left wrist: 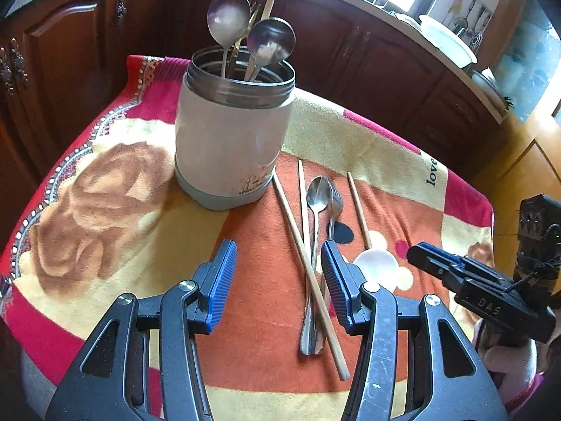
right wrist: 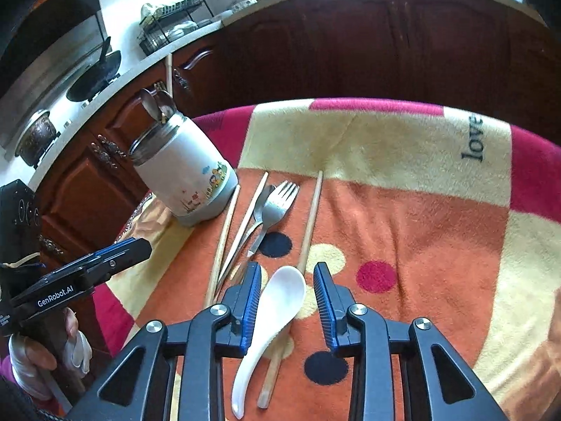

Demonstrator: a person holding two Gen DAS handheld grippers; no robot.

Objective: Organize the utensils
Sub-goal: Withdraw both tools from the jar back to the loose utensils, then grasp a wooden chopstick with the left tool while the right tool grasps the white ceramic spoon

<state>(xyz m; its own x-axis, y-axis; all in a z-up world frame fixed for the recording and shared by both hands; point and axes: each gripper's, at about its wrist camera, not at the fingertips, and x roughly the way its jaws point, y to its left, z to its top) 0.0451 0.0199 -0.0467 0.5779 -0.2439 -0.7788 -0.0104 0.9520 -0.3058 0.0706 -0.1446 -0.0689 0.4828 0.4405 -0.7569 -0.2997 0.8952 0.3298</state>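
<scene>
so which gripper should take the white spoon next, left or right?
Right, probably. The right gripper is open with the white spoon lying between its fingers. The left gripper is open too, but faces the crossed chopsticks instead.

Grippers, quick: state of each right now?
Left gripper: open, holding nothing, above the chopsticks and spoon.
Right gripper: open, holding nothing, jaws either side of the white spoon.

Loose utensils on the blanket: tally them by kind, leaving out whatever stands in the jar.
Wooden chopsticks: 3
Metal spoon: 1
Metal fork: 1
White ceramic spoon: 1
Total: 6
</scene>
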